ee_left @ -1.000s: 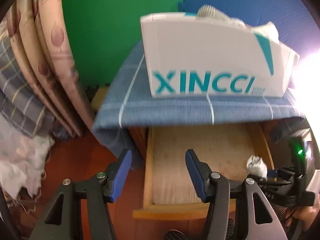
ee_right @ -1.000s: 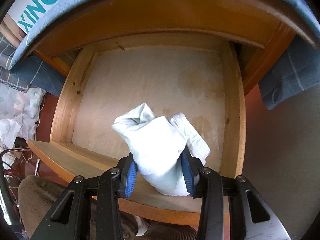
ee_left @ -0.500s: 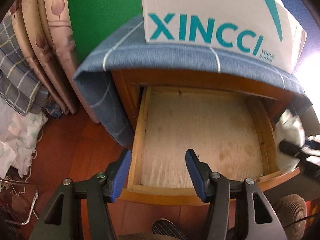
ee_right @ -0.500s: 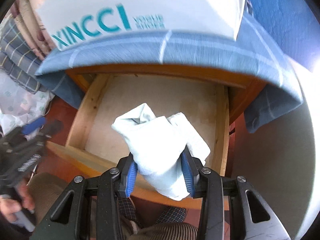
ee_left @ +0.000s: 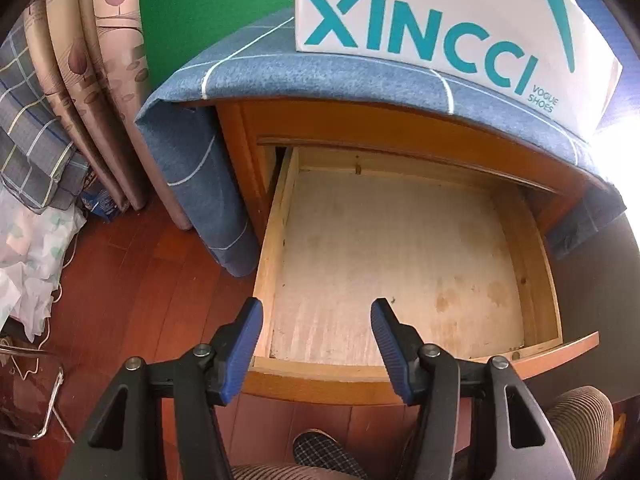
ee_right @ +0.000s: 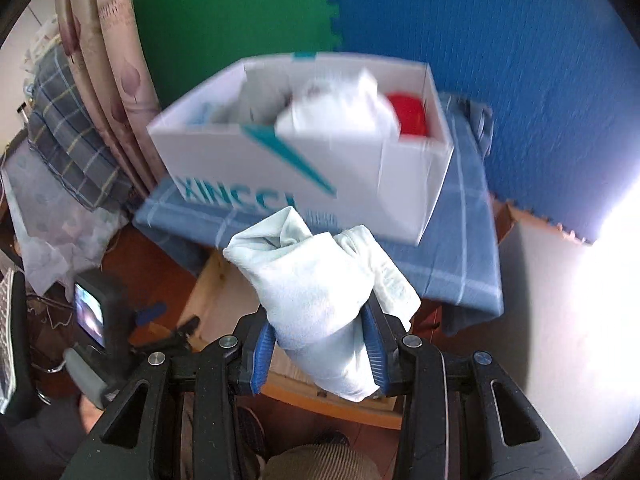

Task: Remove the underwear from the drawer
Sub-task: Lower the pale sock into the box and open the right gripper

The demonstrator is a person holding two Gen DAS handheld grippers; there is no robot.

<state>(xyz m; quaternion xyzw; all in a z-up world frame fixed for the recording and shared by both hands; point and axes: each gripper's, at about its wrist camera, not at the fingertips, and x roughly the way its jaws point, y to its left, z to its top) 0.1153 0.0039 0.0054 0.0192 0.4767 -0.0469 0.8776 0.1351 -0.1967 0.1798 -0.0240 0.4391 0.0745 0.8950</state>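
Green and blue foam wall panels (ee_right: pixel 400 20) backed the nightstand; folded pale underwear (ee_right: pixel 320 304) was clamped by the right gripper (ee_right: pixel 320 354), while the left gripper (ee_left: pixel 316 344) was held open above the drawer (ee_left: pixel 400 260).

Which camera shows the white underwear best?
The right wrist view: the underwear sits bunched and sharp between the right tongs, filling the middle of the picture. The left wrist view shows none of it, only the bare open drawer.

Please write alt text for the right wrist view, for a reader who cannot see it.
The right gripper is shut on a pale bundle of underwear, held in front of a white shoebox that holds other clothes. The box stands on a blue checked cloth; the open drawer is below.
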